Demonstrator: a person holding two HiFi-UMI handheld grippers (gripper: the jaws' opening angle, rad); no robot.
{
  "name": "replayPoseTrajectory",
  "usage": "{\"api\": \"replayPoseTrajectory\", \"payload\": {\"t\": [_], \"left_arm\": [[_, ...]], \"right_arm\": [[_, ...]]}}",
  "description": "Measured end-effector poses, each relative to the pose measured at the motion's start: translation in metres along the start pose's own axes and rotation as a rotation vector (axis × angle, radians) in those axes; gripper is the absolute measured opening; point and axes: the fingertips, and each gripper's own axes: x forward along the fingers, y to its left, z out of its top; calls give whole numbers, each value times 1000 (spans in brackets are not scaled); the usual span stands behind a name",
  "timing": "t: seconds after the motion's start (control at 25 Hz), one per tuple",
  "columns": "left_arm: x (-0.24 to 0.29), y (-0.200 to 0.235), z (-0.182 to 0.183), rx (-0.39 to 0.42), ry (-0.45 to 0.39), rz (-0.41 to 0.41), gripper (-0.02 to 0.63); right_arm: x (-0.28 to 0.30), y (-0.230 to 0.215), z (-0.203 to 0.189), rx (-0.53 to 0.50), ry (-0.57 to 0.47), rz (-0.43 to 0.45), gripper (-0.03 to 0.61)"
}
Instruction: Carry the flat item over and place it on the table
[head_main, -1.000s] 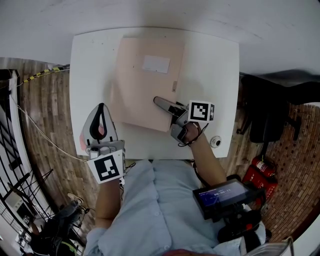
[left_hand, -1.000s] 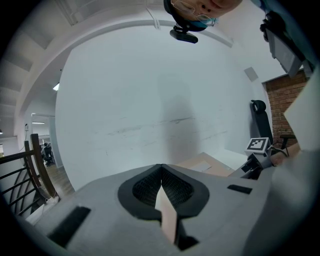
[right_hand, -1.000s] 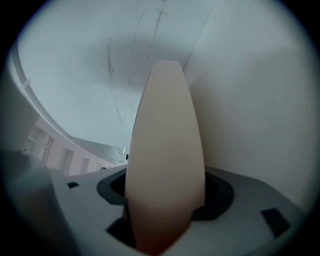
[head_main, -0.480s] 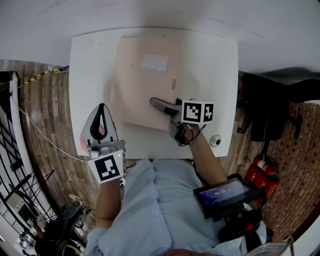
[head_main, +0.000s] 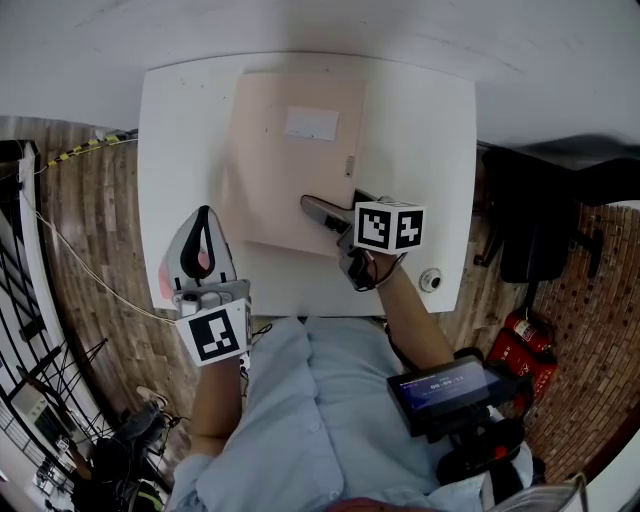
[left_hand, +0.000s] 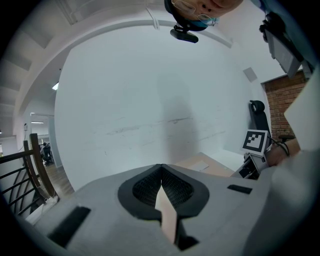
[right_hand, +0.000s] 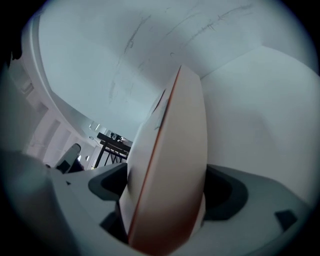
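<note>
A pale pink flat item (head_main: 290, 170) with a white label (head_main: 311, 124) lies on the white table (head_main: 420, 120). My right gripper (head_main: 325, 208) is at the item's near right corner. Its jaws are opening, and the item's edge (right_hand: 170, 165) stands between them, with the dark pads apart from it on both sides. My left gripper (head_main: 202, 215) hovers over the table's near left edge, away from the item. In the left gripper view its jaws (left_hand: 161, 167) meet at the tips and hold nothing. The item (left_hand: 200, 162) shows far off past them.
A small round object (head_main: 431, 282) sits on the table's near right corner. A black chair (head_main: 540, 230) and a red extinguisher (head_main: 520, 345) stand to the right. A screen device (head_main: 445, 390) hangs at the person's waist. A white wall runs behind the table.
The right gripper's marker cube has shifted left and turned, and its jaws have spread apart around the item's corner. The left gripper has not moved.
</note>
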Motion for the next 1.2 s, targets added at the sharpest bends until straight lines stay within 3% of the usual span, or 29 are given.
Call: {"api": "replayPoseTrajectory", "payload": {"t": [0.84, 1.2], "left_arm": [[-2, 2, -7, -2, 5, -5, 9], [4, 7, -12, 0, 8, -7, 9]], "right_arm": [[4, -20, -8, -84, 23, -112, 500], [14, -22, -8, -84, 33, -115, 497]]}}
